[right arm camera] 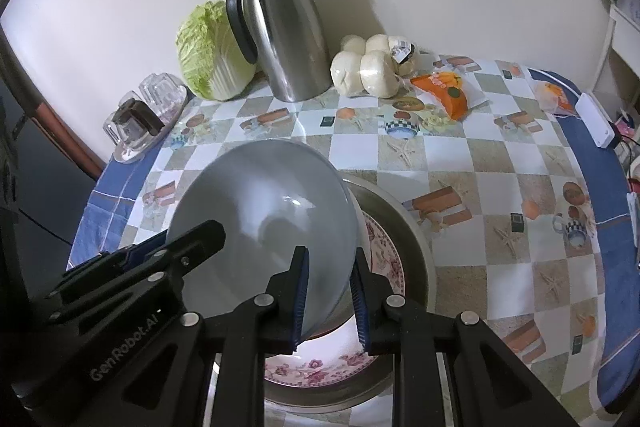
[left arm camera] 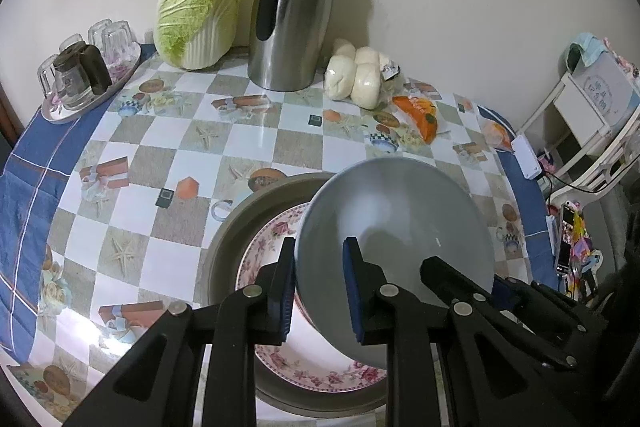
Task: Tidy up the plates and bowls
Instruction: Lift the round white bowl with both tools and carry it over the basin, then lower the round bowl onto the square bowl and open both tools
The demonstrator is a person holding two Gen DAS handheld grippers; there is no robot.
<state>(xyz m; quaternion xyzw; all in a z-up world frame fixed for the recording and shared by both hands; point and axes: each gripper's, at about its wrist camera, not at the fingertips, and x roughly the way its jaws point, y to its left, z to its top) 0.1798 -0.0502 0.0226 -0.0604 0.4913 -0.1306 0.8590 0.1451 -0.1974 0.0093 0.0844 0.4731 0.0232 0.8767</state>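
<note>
I have the grey bowl (left arm camera: 394, 251) pinched by its rim from both sides; my left gripper (left arm camera: 320, 291) clamps one edge, one pad inside the bowl and one outside, and my right gripper (right arm camera: 330, 301) is closed on the opposite edge the same way; the bowl sits tilted between the two tools, its hollow facing me; just beneath it lies the floral plate (left arm camera: 280, 243), pink roses round its border, nested in a wider grey-brown plate (right arm camera: 416, 247); whether the bowl touches the floral plate I cannot tell; all this rests on a checked tablecloth (left arm camera: 160, 155); well beyond my fingertips, against the wall, stand a steel jug (left arm camera: 292, 23) and a napa cabbage (left arm camera: 198, 11); a bag of white buns (right arm camera: 368, 67) is right of the jug; far left a tray of glasses (left arm camera: 80, 75)
</note>
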